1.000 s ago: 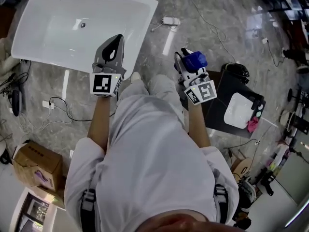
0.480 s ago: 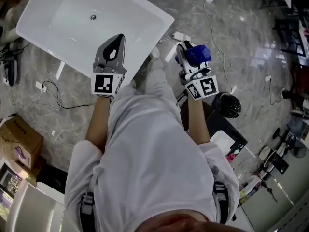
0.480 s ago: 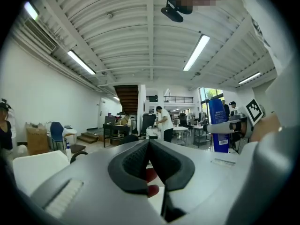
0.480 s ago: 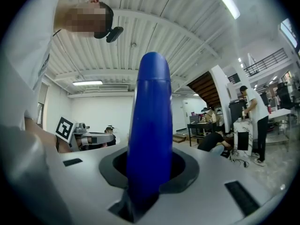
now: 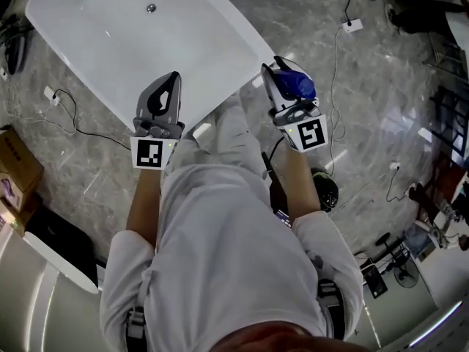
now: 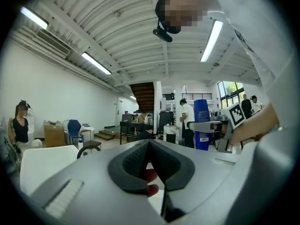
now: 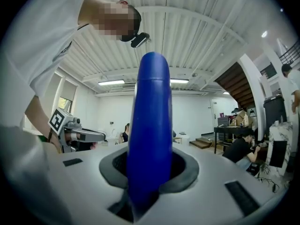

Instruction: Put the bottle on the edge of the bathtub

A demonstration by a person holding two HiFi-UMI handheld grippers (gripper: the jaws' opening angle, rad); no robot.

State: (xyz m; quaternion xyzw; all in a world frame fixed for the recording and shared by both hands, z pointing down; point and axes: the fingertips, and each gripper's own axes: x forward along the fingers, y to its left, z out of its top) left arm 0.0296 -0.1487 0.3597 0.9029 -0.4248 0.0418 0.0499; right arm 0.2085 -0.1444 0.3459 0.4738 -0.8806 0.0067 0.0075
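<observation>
One blue bottle (image 7: 150, 125) sits clamped between fingers of the right gripper (image 5: 284, 86); the left gripper (image 6: 150, 146) fingers meet.

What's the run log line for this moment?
left gripper: shut, empty | right gripper: shut on blue bottle | bathtub: close ahead, bottle not yet on its edge

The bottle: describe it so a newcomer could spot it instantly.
Start at the white bathtub on the marble floor. Just off its right-hand corner, the right gripper is clamped on the bottle. It is the only deep blue thing there; the left gripper beside it is empty.
</observation>
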